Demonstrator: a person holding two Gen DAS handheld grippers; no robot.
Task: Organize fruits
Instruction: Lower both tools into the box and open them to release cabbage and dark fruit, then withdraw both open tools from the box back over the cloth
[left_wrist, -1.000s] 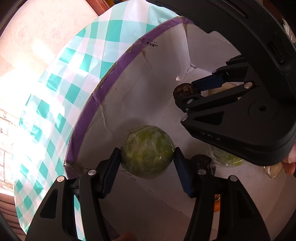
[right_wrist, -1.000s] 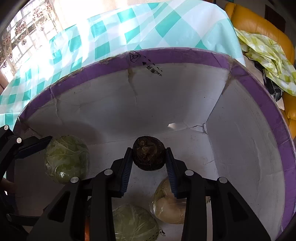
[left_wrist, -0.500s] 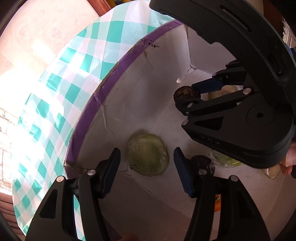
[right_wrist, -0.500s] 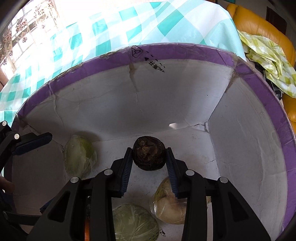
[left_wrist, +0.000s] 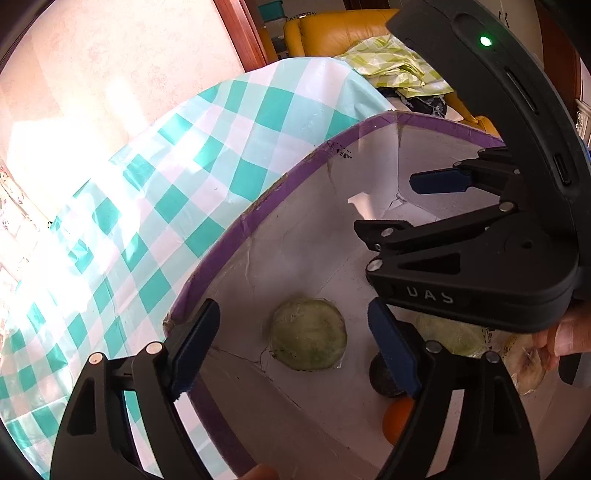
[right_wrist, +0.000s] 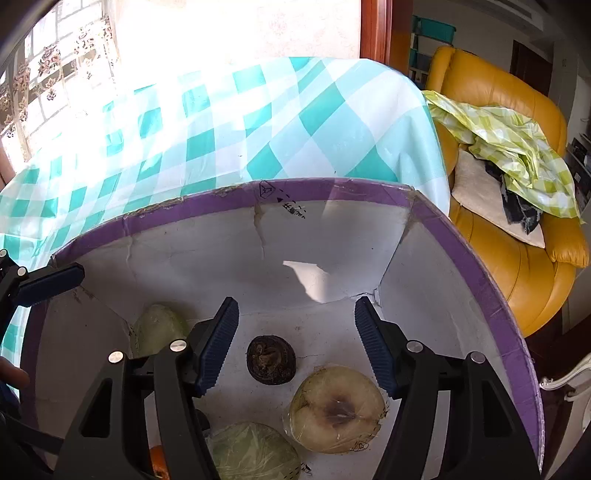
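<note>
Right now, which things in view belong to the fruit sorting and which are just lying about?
Job:
- purple-rimmed box
- green wrapped fruit
- dark brown fruit
- pale wrapped fruit
- second green wrapped fruit
- orange

Lying about:
- checked tablecloth
- yellow armchair
- green-checked cloth

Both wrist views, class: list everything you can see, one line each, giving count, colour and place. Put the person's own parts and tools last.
Box: one, white inside with purple rim, on the table.
Wrapped green fruits: three, pale green, on the box floor.
Wrapped pale fruit: one, cream with a brown patch, box floor, right side.
Dark fruits: two, brown-black, box floor.
Orange fruit: one, orange, box floor, half hidden.
Tablecloth: one, teal and white check, beyond the box.
Armchair: one, yellow, with a green checked cloth on it.
Left gripper: black with blue pads, open, above the box.
Right gripper: same colours, open, above a dark fruit.
</note>
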